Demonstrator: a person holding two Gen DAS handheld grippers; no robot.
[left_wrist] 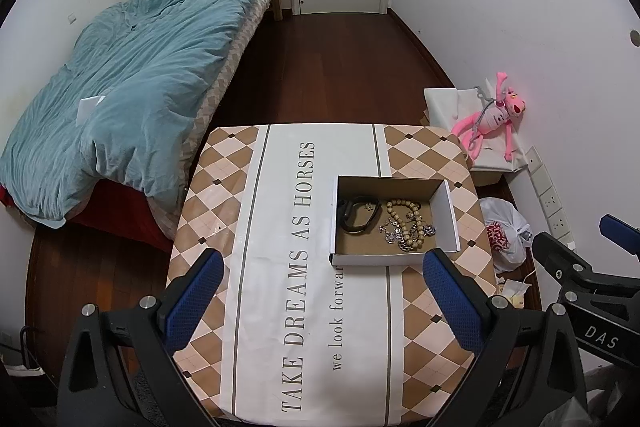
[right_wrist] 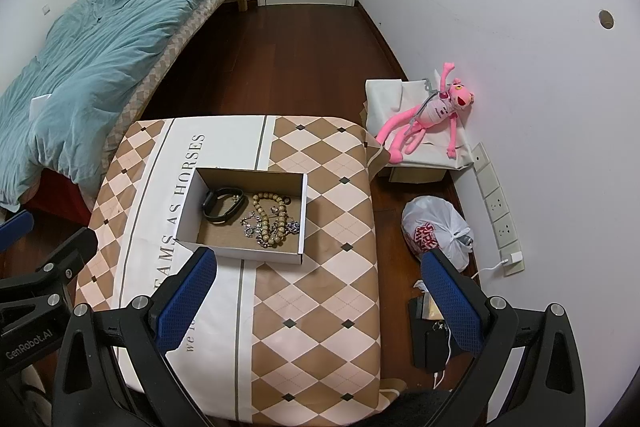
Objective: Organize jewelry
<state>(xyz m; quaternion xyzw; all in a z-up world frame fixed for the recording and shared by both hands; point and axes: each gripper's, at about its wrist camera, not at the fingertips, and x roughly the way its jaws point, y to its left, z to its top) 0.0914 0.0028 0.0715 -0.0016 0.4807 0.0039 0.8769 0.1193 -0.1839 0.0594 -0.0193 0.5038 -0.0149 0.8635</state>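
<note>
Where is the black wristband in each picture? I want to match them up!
Left wrist view: the black wristband lies in the left part of the cardboard box, right of centre in the picture.
Right wrist view: the black wristband lies in the same left part of the box, left of centre.
Shared landmark: the wooden bead bracelet lies just right of it.

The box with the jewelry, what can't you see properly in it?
- Silver chains, right wrist view: tangled with the beads, too small to count.
- Black band, left wrist view: its near end is partly hidden by the box wall.
- Tablecloth words: cut off by the right claw.
</note>
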